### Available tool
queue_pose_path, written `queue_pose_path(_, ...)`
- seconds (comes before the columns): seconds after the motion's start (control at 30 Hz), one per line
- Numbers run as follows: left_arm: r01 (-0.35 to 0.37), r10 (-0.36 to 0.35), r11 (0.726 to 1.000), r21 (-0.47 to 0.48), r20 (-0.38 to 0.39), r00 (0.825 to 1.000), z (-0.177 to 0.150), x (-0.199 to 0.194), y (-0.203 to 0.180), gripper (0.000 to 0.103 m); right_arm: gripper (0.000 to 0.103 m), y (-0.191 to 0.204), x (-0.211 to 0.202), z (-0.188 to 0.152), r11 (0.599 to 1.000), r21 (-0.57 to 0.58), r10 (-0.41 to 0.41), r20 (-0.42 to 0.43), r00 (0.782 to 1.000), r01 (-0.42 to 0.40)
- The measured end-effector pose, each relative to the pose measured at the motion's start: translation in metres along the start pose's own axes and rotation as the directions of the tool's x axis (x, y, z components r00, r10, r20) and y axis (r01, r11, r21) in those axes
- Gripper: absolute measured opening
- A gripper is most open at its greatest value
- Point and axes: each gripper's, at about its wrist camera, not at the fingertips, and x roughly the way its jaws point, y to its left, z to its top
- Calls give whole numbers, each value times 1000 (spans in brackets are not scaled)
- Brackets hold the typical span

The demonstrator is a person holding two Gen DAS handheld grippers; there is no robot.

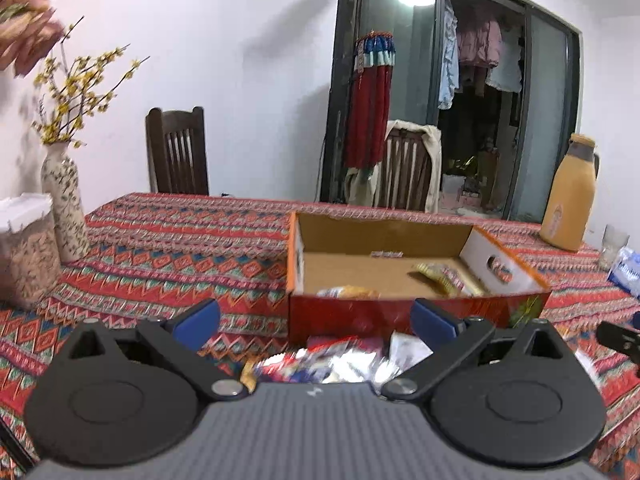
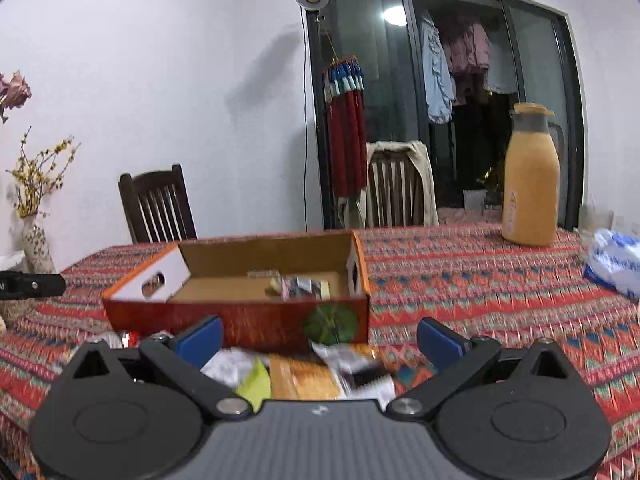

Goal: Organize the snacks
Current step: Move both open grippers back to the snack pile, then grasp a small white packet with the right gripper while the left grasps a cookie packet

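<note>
An open red cardboard box (image 1: 400,316) (image 2: 248,320) stands on the patterned tablecloth. A few snack packets (image 1: 444,276) (image 2: 304,288) lie inside it. A loose heap of snack packets (image 1: 340,360) (image 2: 304,372) lies on the cloth in front of the box. My left gripper (image 1: 316,320) hovers open above the heap's left part, nothing between its blue pads. My right gripper (image 2: 320,338) hovers open above the heap's right part, also empty. The tip of the other gripper shows at each view's edge (image 1: 616,338) (image 2: 32,285).
A yellow thermos jug (image 1: 568,196) (image 2: 530,178) stands at the back right, with a tissue pack (image 2: 616,264) and a glass (image 1: 612,246) near it. A flower vase (image 1: 64,204) and a filled jar (image 1: 26,252) stand at the left. Two chairs are behind the table.
</note>
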Motion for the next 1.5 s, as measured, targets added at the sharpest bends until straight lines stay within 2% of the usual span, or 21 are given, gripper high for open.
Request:
queue_pose_path(0.33,-48,48,999,14,-2,999,-40,6,3,103,103,-19,-7,-39,999,25,-36,-89,995,38)
queue_pose_path(0.6,-43,43,999,5,5,999,-46,9,6,103,102,-24,-3,-46,998,22,-60,-115,991,63)
queue_pose_path(0.67,-39,39,999,-6,-2,999,-47,11,7,103,99,-25,2,-43,998,8,-62,-120,991,64)
queue_pose_path(0.73,-34,33,999,-15,-4,999,-47,11,9,103,85,-27,6,-40,998,-7,-59,-132,989,58)
queue_pose_path(0.8,-30,30,999,-20,-5,1000,-47,11,10,103,77,-28,15,-37,998,-36,-55,-162,985,50)
queue_pose_path(0.9,-26,26,999,-24,-6,1000,-47,11,11,103,71,-31,30,-35,997,-67,-56,-215,975,42)
queue_pose_path(1.0,-25,25,999,-26,-9,1000,-48,11,10,103,71,-34,41,-34,997,-69,-40,-251,967,24)
queue_pose_path(1.07,-26,26,999,-25,-11,1000,-48,12,10,103,60,-36,45,-34,998,-56,-22,-257,966,8)
queue_pose_path(1.13,-31,30,999,-25,-12,999,-48,13,11,103,40,-35,45,-34,999,-42,6,-252,968,-17)
queue_pose_path(1.27,-37,36,999,-21,-21,999,-48,15,9,103,34,-37,39,-36,1000,-9,21,-213,977,-23)
queue_pose_path(1.4,-42,42,999,-17,-28,999,-49,16,9,103,33,-32,20,-31,999,33,26,-92,995,-23)
queue_pose_path(1.5,-51,50,999,-12,-33,998,-49,17,8,103,33,-23,14,-29,999,41,36,-21,999,-35)
